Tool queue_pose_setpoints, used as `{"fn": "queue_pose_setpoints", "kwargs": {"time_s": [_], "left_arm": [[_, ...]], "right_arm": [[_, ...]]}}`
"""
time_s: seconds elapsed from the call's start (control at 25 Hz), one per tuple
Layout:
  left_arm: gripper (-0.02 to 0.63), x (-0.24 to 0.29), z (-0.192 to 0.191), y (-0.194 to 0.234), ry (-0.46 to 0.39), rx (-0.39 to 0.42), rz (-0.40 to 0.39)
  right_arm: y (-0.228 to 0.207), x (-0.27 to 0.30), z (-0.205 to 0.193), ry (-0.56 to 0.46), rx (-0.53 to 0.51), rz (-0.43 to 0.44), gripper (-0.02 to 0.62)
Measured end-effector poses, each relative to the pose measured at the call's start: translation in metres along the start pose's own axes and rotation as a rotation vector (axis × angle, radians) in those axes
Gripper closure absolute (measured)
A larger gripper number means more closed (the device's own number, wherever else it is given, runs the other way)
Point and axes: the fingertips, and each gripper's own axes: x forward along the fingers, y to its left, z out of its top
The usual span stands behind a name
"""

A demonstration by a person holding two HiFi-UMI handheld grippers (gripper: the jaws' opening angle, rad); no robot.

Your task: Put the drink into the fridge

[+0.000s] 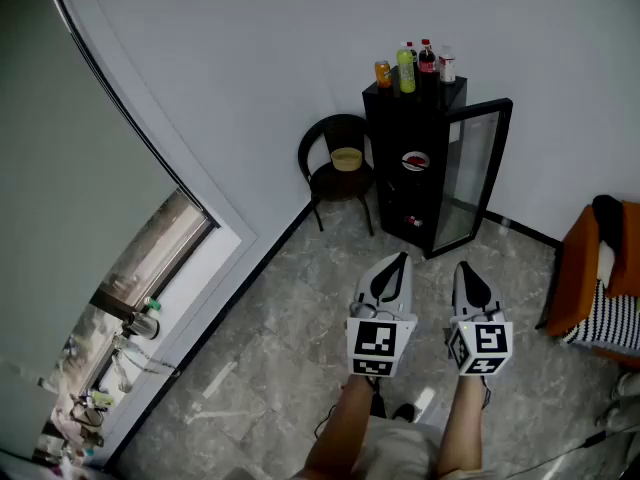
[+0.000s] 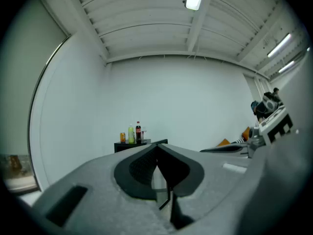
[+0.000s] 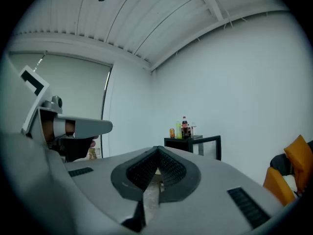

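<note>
Claws pinched together and empty, left gripper [image 1: 398, 261] and right gripper [image 1: 463, 268] sit level, side by side, well short of the black fridge [image 1: 390, 118] at twelve o'clock, its glass door [image 1: 472, 168] open. The drinks [image 1: 415, 63] stand on the fridge's top. This looks like the approach: next, close in, open a claw and take a bottle.

A black chair [image 1: 335, 180] stood by the white wall [image 1: 230, 58], with a yellow bowl [image 1: 346, 158] on its seat. An orange chair [image 1: 580, 258] stood at the right, well apart, with a striped cloth [image 1: 608, 320] on it. The floor [image 1: 270, 348] was grey. A window [image 1: 150, 258] was at the left.
</note>
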Motion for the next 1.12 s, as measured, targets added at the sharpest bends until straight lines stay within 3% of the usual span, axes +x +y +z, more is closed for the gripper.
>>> {"fn": "queue_pose_setpoints", "kwargs": {"time_s": [0.28, 0.48, 0.76, 1.12], "left_arm": [[0.597, 0.041, -0.013, 0.057, 0.018, -0.022, 0.014], [0.597, 0.095, -0.008, 0.109, 0.004, -0.062, 0.029], [0.597, 0.183, -0.008, 0.162, -0.008, -0.078, -0.034], [0.597, 0.262, -0.020, 0.275, -0.023, -0.082, -0.048]], "right_arm": [[-0.007, 0.062, -0.009, 0.021, 0.002, -0.010, 0.589], [-0.015, 0.123, 0.006, 0.010, 0.019, -0.001, 0.589], [-0.038, 0.219, 0.013, 0.023, 0.026, -0.047, 0.589], [-0.034, 0.348, 0.011, 0.009, 0.009, -0.113, 0.589]]}}
